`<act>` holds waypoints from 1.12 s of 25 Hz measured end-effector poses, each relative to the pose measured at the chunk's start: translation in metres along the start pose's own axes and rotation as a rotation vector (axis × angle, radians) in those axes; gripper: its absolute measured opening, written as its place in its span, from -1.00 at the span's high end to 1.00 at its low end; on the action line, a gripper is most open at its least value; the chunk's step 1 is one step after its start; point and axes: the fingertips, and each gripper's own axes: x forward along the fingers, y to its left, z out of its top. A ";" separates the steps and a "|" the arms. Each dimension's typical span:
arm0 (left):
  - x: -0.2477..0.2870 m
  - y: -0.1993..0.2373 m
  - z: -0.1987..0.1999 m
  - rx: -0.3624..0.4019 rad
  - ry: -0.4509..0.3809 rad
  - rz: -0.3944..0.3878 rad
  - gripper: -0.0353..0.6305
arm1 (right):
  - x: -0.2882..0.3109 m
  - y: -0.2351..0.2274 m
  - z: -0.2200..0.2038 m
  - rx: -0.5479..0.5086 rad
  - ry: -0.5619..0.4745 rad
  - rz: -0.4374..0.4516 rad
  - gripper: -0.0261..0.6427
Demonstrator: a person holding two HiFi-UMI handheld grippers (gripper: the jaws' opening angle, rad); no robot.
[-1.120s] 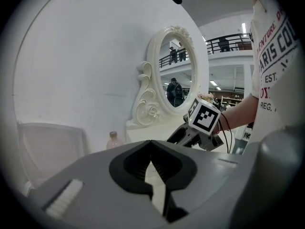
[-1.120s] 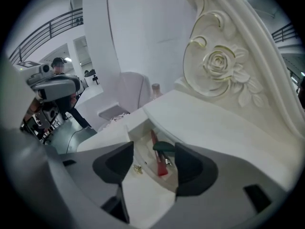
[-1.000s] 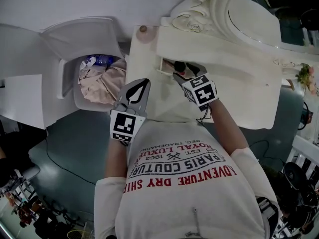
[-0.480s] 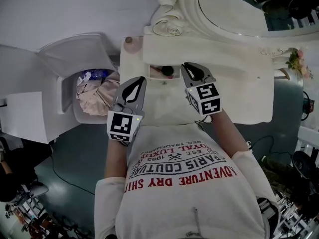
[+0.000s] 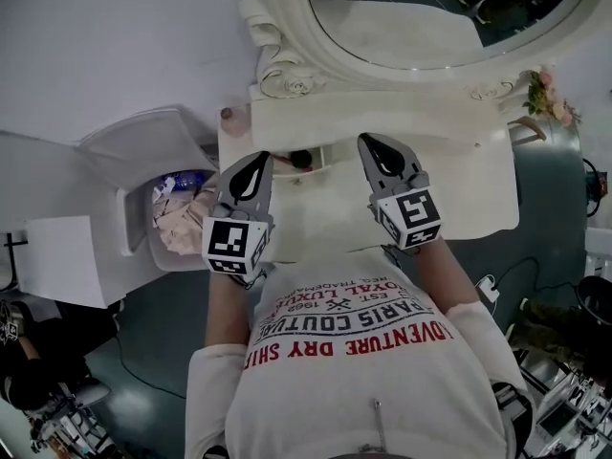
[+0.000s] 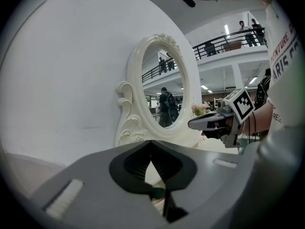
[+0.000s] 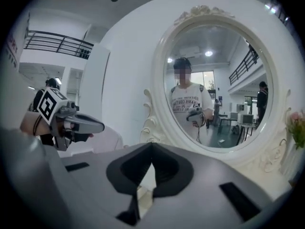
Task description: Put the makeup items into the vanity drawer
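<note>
- The left gripper (image 5: 259,159) sits at centre-left of the head view, its jaws pressed together with nothing pinched between them.
- The right gripper (image 5: 369,142) sits at centre-right. Its jaws have just been closing and now meet tip to tip, also with nothing between them.
- A dark round makeup item (image 5: 300,159) with a red part lies in the small open drawer (image 5: 319,169) of the white vanity table (image 5: 459,194).
- In the head view the item lies between the two gripper tips. It is just right of the left tip and farther left of the right tip, touching neither.
- An oval mirror in a carved white frame (image 5: 421,27) fills the upper part of the frame.
</note>
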 end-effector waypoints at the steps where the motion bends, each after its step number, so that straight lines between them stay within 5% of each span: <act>1: 0.001 -0.002 0.003 0.000 -0.004 0.002 0.86 | -0.006 -0.004 0.003 0.008 -0.018 -0.002 0.89; 8: -0.003 -0.012 0.023 -0.068 -0.036 -0.012 0.86 | -0.023 -0.026 0.005 0.057 -0.038 -0.019 0.90; 13: -0.003 -0.015 0.022 0.022 -0.008 0.010 0.86 | -0.024 -0.022 0.007 0.017 -0.051 0.000 0.90; 28: -0.006 -0.021 0.024 0.006 -0.022 0.020 0.86 | -0.021 -0.012 0.016 -0.009 -0.090 0.044 0.90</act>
